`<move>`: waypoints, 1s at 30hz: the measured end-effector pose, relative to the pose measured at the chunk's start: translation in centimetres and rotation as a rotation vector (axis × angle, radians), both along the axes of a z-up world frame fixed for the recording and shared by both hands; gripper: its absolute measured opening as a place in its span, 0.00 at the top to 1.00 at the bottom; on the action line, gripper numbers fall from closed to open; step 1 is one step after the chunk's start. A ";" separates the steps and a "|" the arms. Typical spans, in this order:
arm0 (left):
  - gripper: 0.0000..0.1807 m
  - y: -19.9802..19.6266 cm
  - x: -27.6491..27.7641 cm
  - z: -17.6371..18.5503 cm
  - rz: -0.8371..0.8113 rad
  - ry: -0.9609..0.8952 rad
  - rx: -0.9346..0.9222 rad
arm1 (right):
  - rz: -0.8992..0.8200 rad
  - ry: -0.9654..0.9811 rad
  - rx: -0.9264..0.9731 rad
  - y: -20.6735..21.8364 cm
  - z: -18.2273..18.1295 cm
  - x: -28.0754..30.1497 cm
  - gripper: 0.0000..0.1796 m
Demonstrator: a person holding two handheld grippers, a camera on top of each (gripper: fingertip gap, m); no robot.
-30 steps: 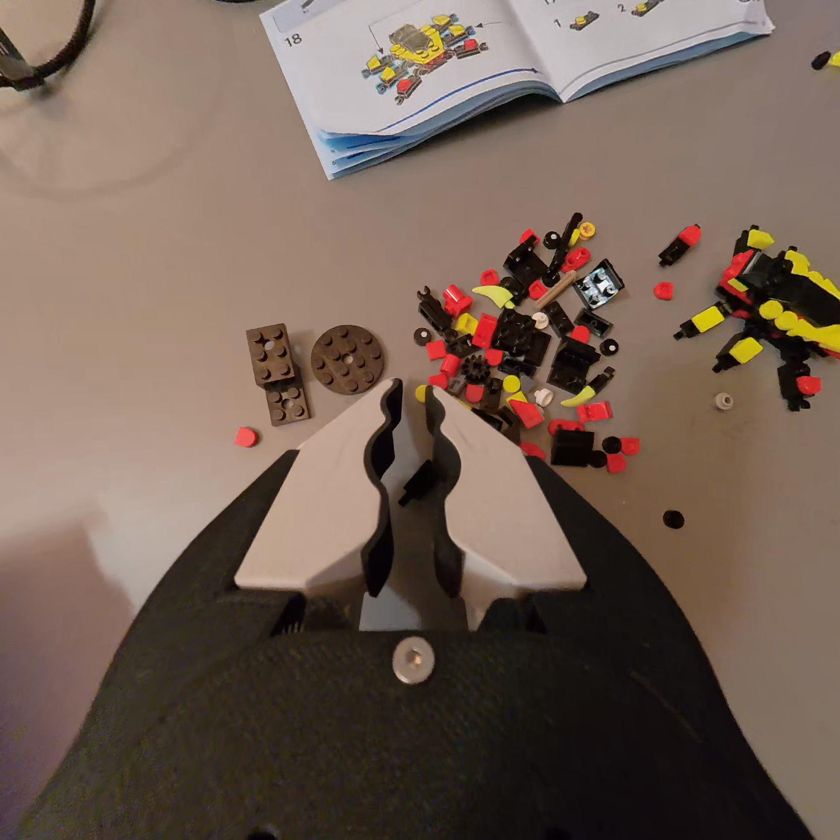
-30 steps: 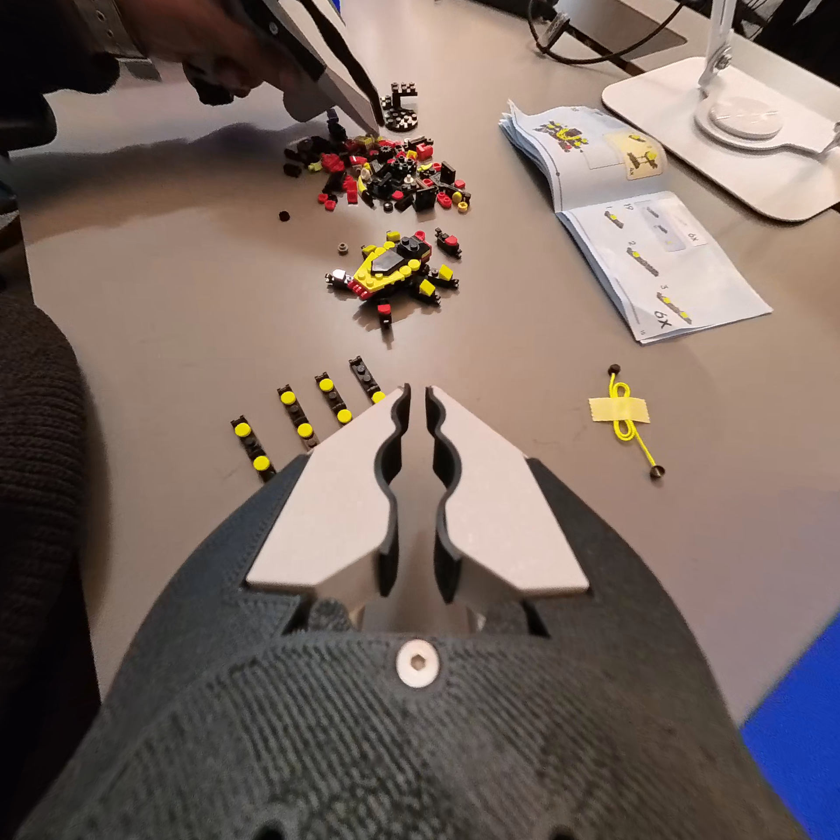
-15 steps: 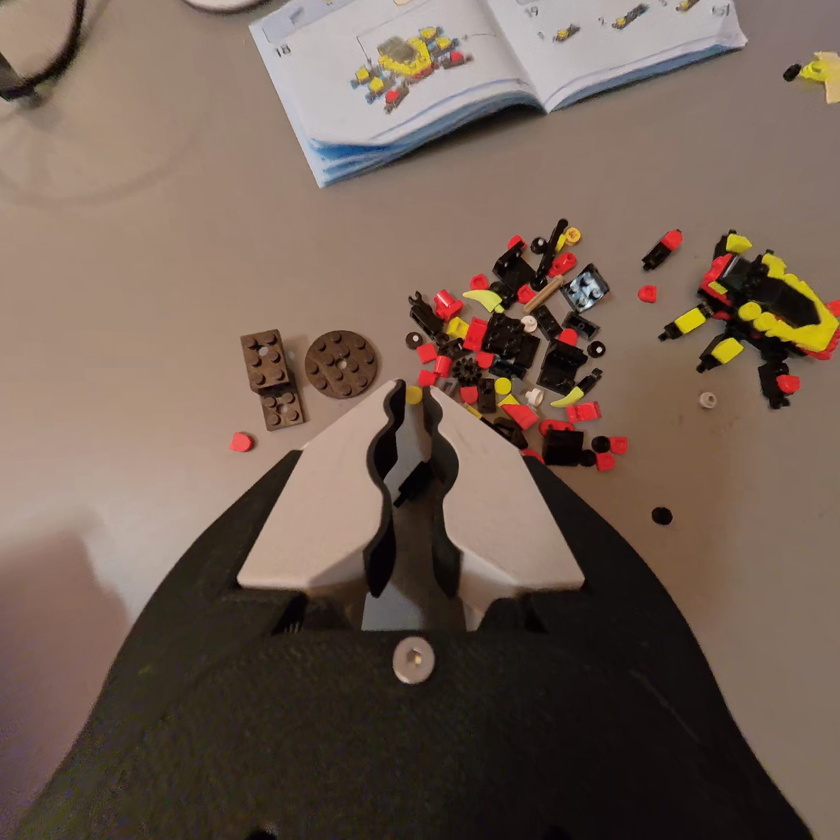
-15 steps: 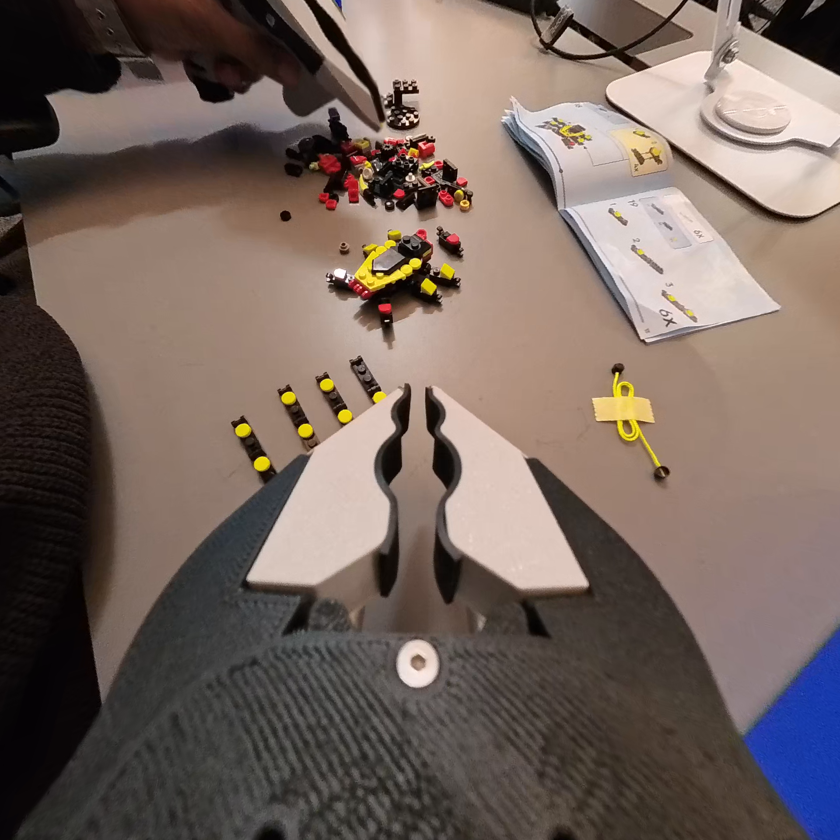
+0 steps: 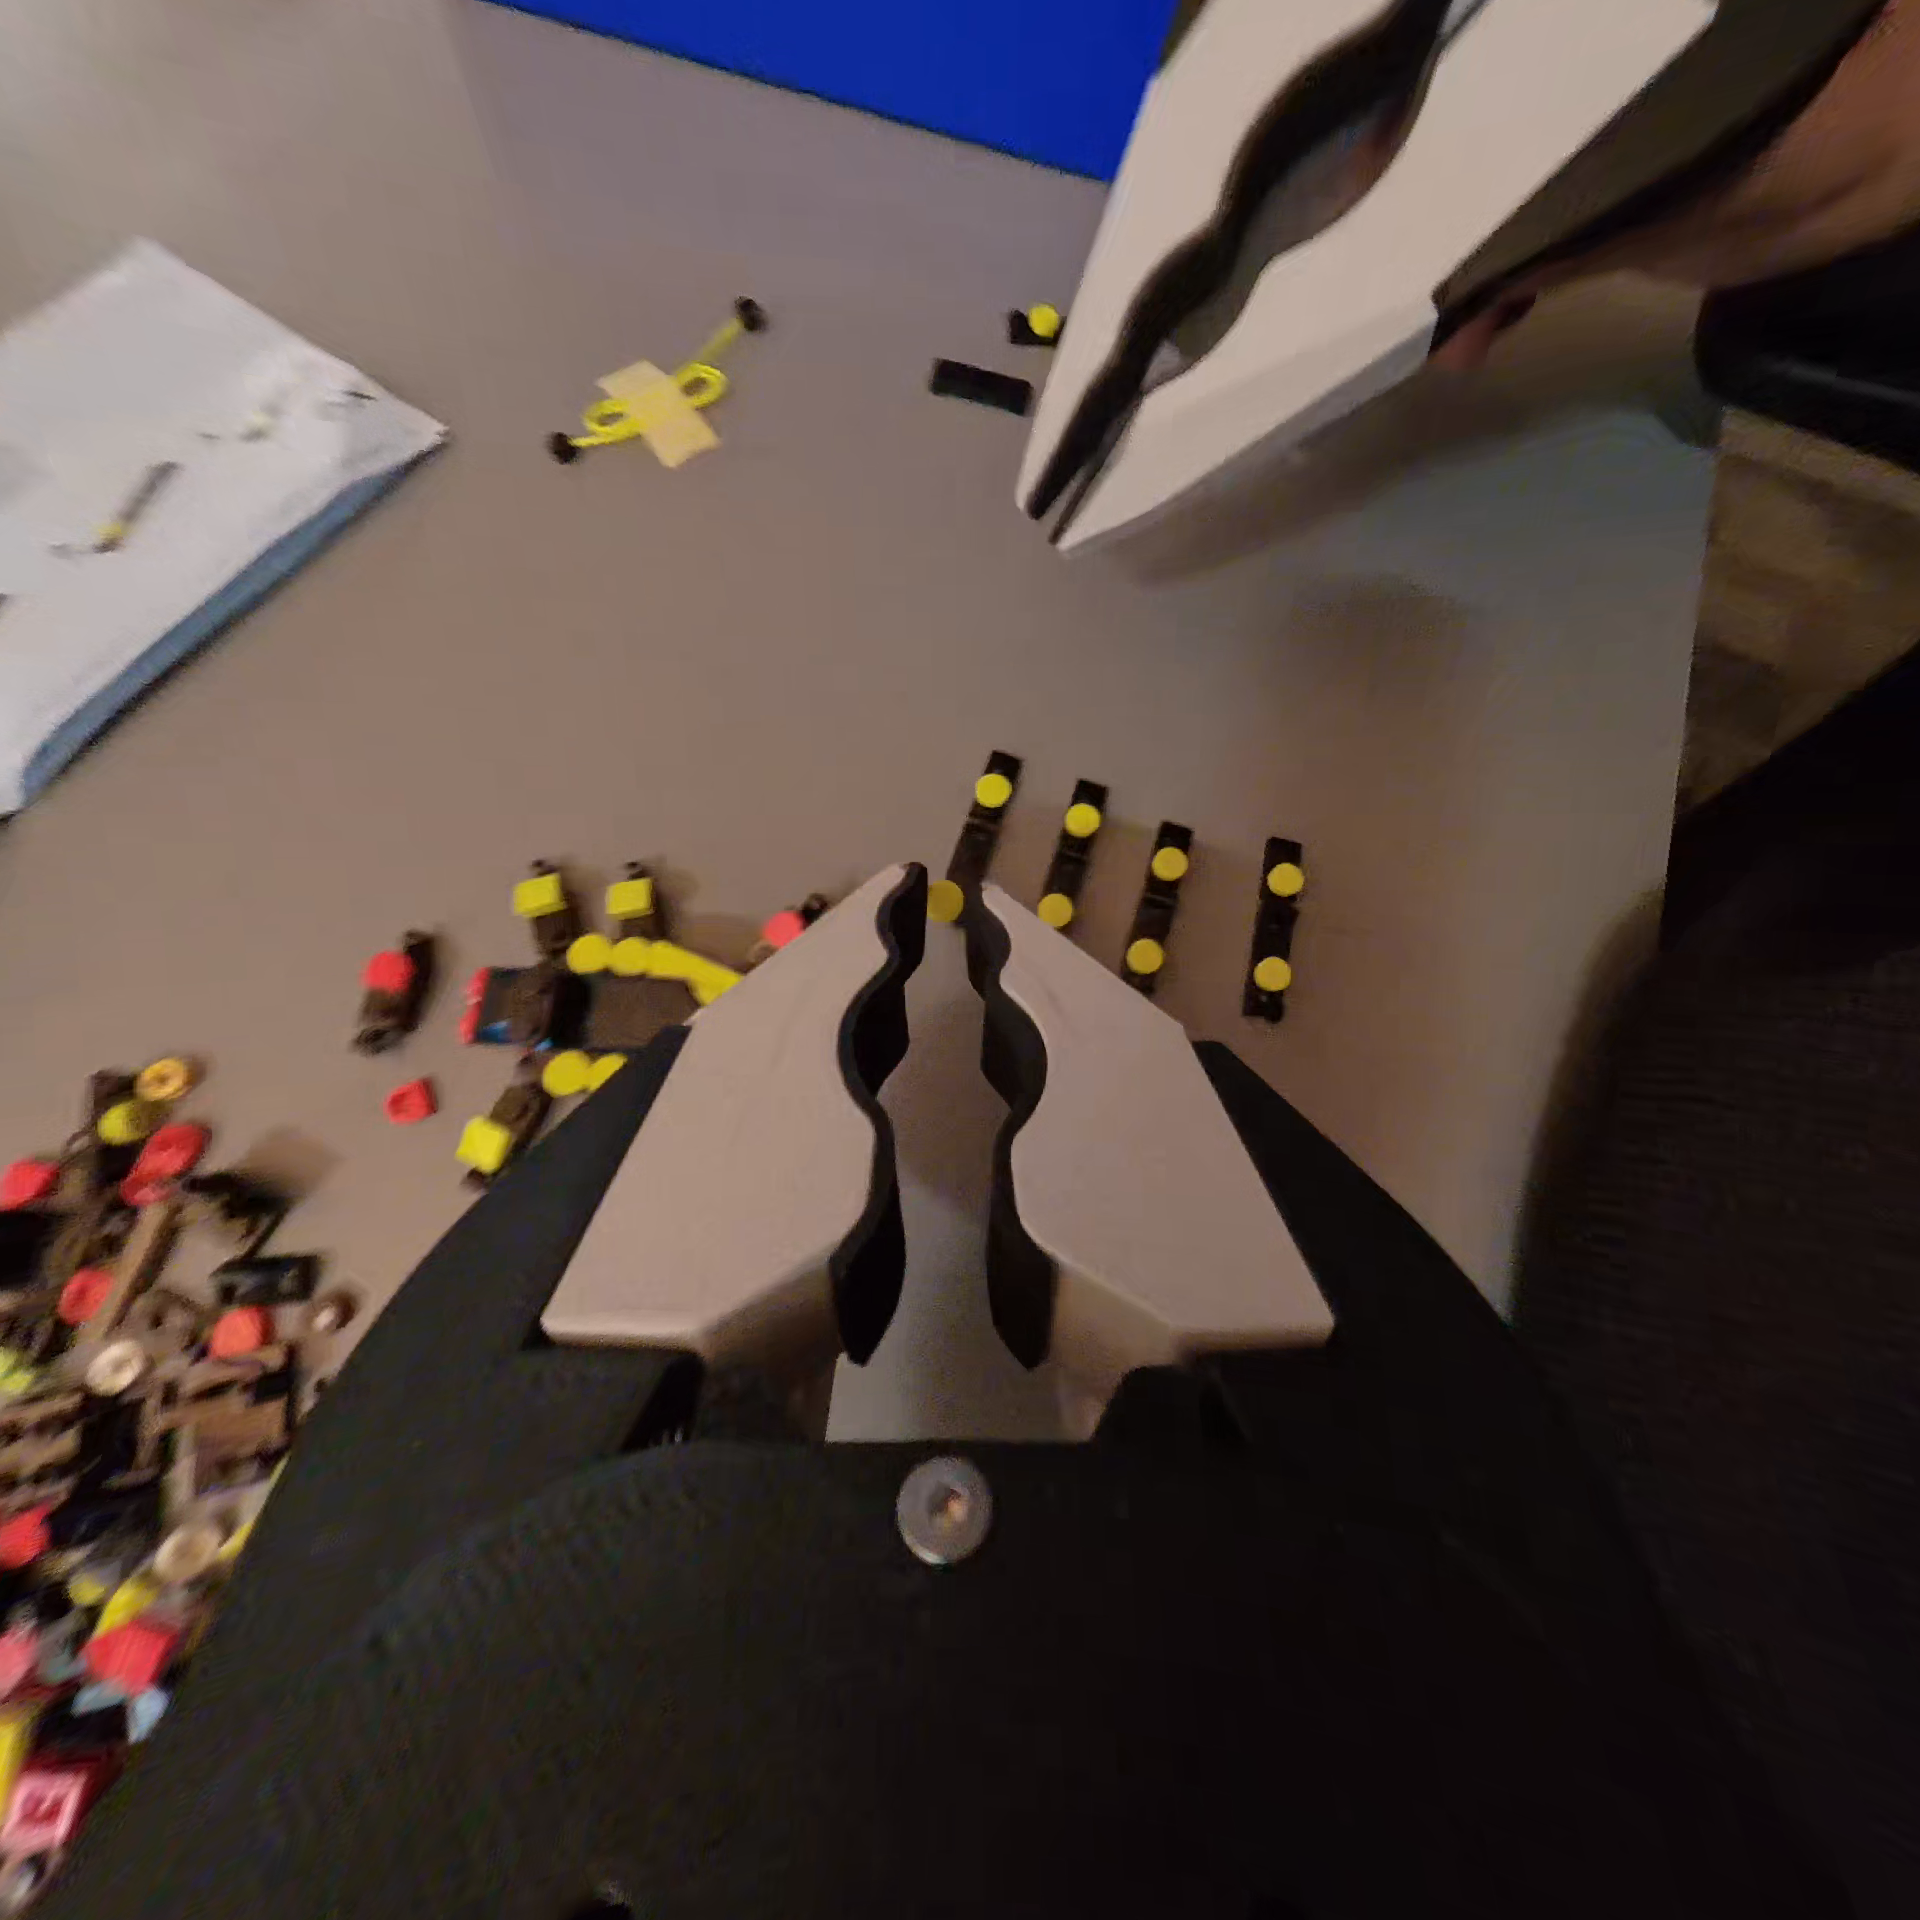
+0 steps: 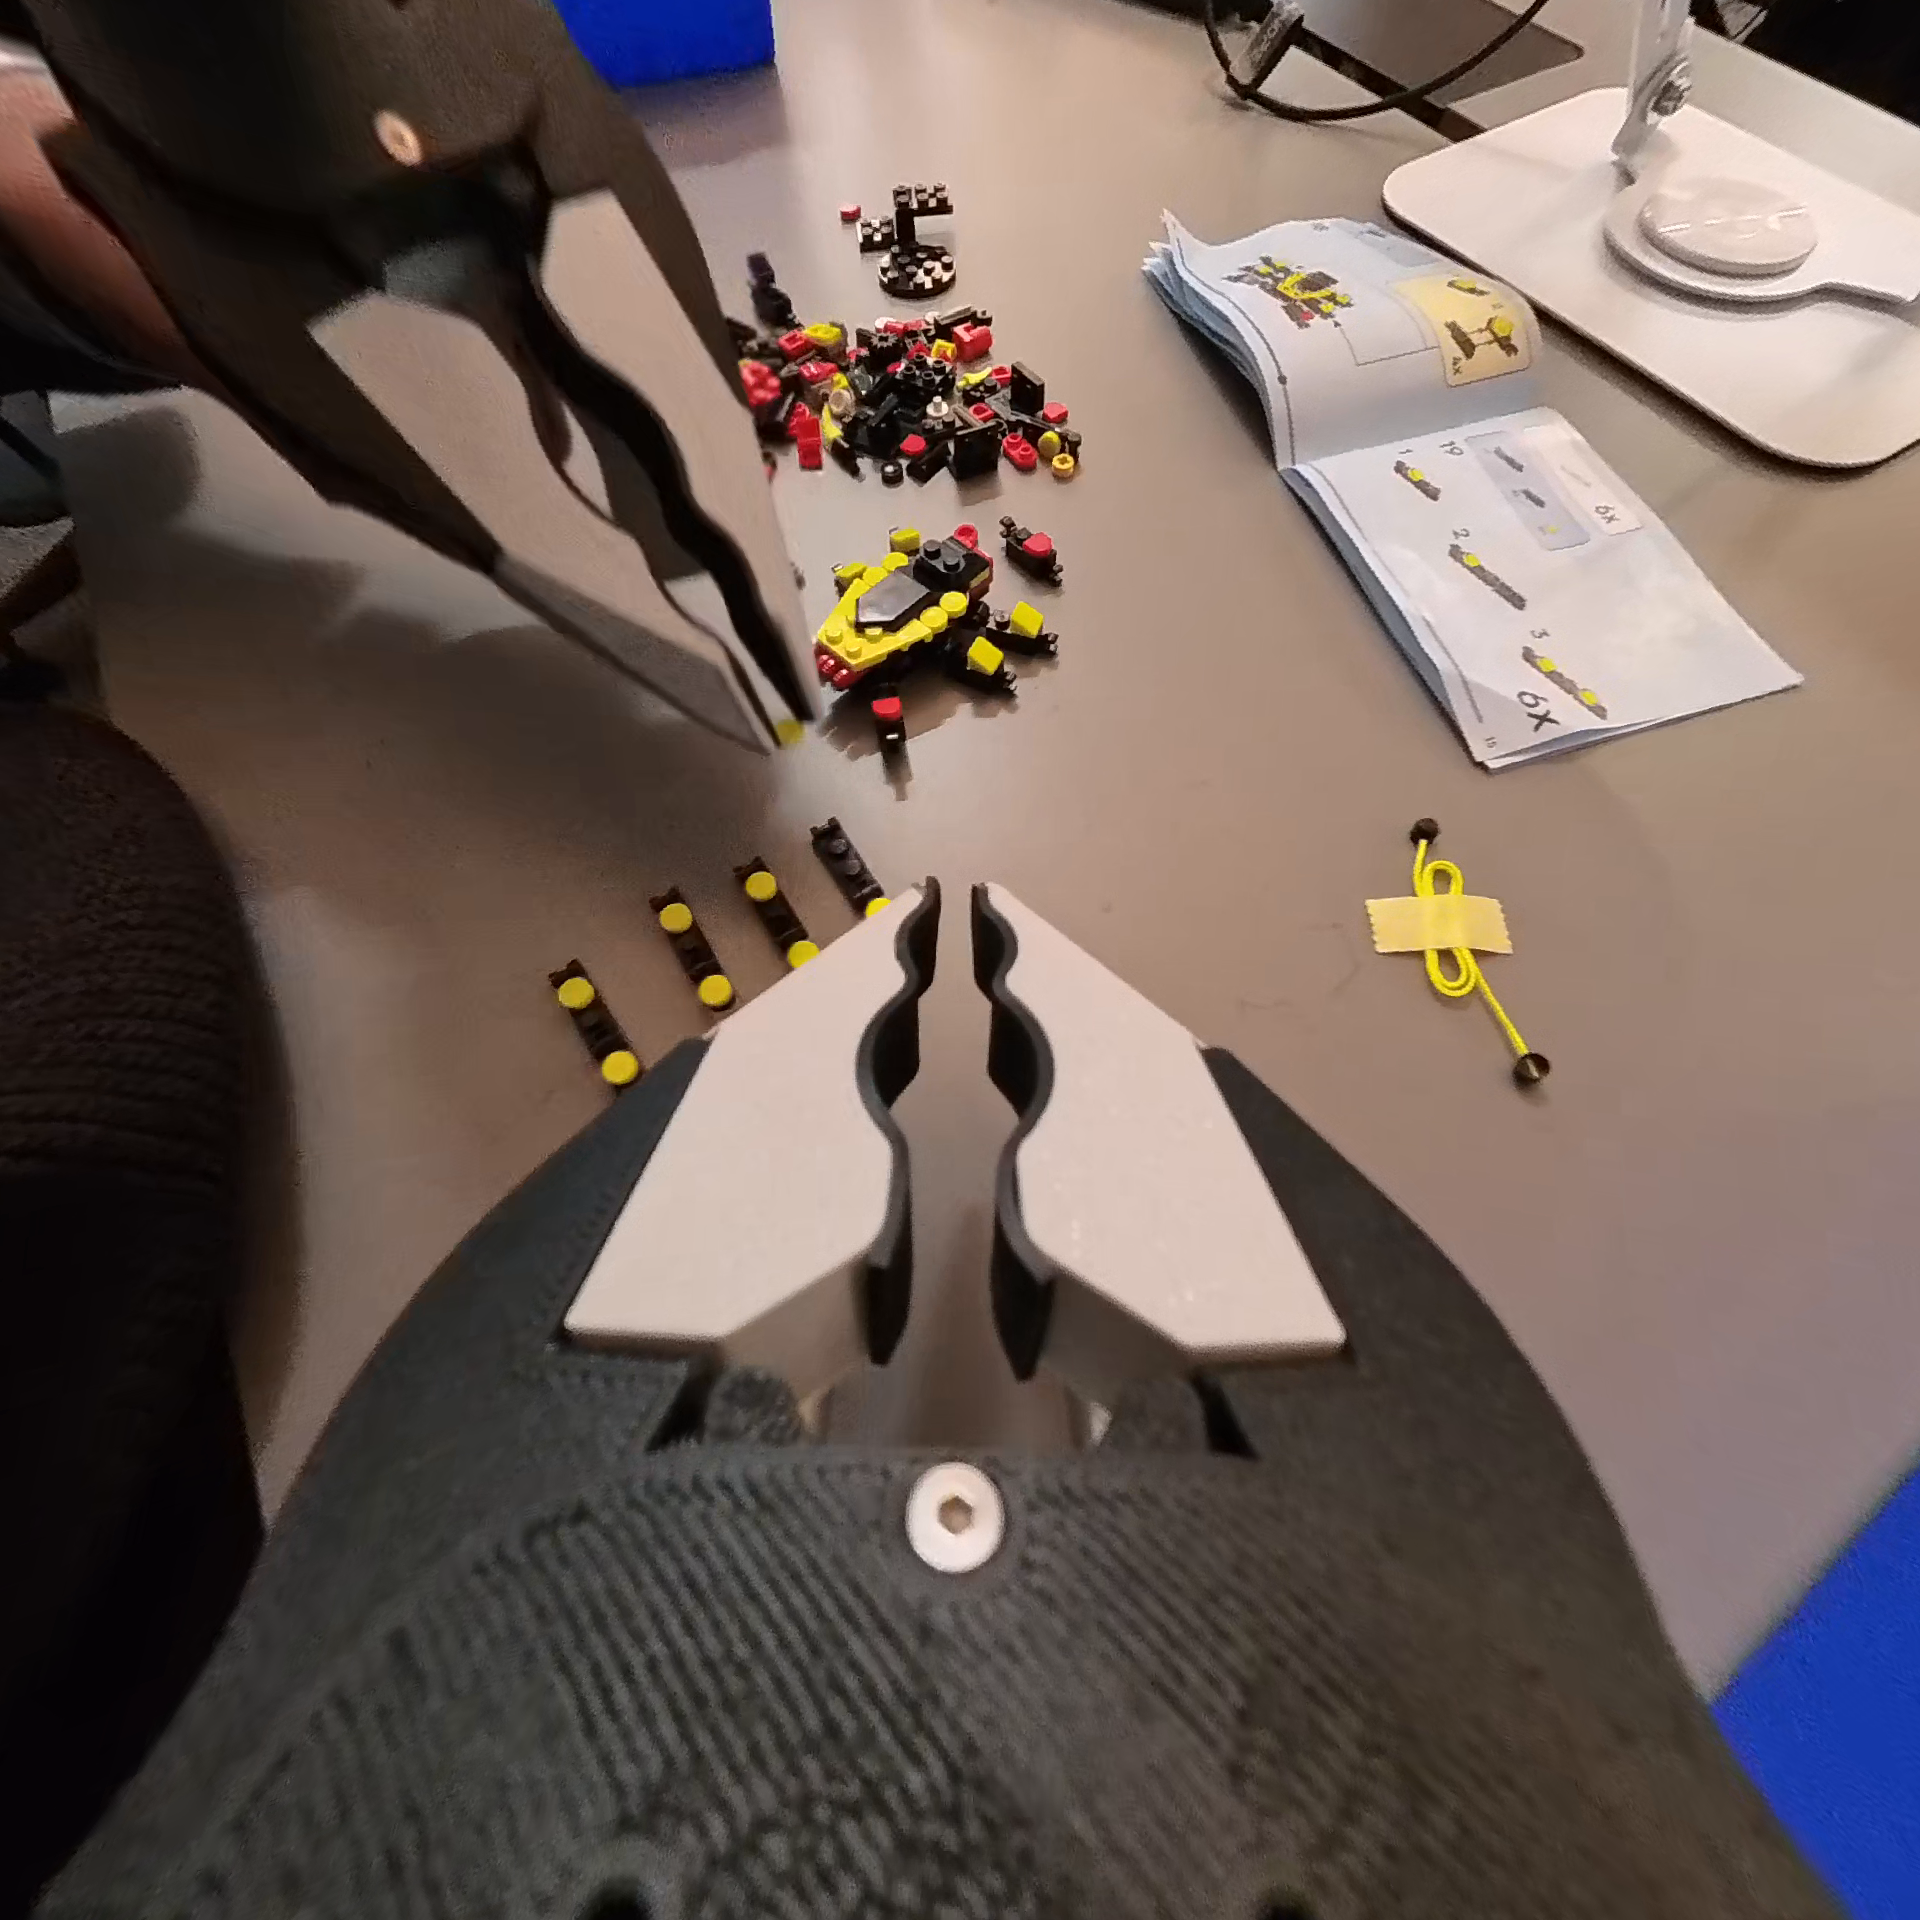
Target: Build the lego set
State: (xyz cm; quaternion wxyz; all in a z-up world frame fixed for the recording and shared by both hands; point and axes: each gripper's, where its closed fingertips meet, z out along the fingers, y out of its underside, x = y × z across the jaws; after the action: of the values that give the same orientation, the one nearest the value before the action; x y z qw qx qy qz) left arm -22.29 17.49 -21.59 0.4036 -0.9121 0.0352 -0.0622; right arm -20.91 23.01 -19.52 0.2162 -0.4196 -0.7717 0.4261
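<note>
Yellow plastic, a small round lego tile [image 6: 790, 731], sat pinched at the very tips of the left gripper [image 5: 945, 902], whose jaws were closed on it. It hung just above the grey bench [image 6: 1195, 831], beside the near end of a row of four narrow black lego plates [image 5: 1164, 904]. Three of these carried a yellow round tile at each end. The one nearest the tile seemed to carry only one, so we judged its bare end to be the target.

We judged the tile light, rigid and smooth-sided, so it would likely twist or pop out if squeezed off-centre. It was best held across its rim, flat side level. The plate was just as light and would skid when pressed, so it wanted steadying at its free end.

Our right gripper [image 6: 953, 896] hovered over the other end of that row, its jaws drawn to a thin slit with nothing between them.

Further out stood the partly built black, yellow and red lego model [image 6: 904, 613], and beyond it the heap of loose black, red and yellow lego pieces [image 6: 904, 405]. To the side lay the open pale-blue instruction booklet [image 6: 1507, 561] and a yellow cord looped under beige tape [image 6: 1439, 935].
</note>
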 end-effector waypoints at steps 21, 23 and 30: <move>0.98 1.4 0.8 -3.1 -0.039 -0.008 -0.109 | 0.031 -0.052 -0.031 -0.1 -0.9 0.5 0.98; 0.98 1.4 0.8 -3.1 -0.040 -0.012 -0.113 | 0.048 -0.064 -0.042 -0.8 -1.1 0.4 0.98; 0.98 1.4 0.8 -3.1 -0.040 -0.012 -0.114 | 0.102 -0.158 0.008 -3.6 -3.3 -0.7 1.00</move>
State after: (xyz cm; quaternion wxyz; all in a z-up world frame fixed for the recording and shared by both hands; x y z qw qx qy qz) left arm -21.45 18.91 -24.70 0.3498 -0.9324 0.0473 -0.0776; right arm -21.62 19.46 -22.81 0.1344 -0.4112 -0.8084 0.3993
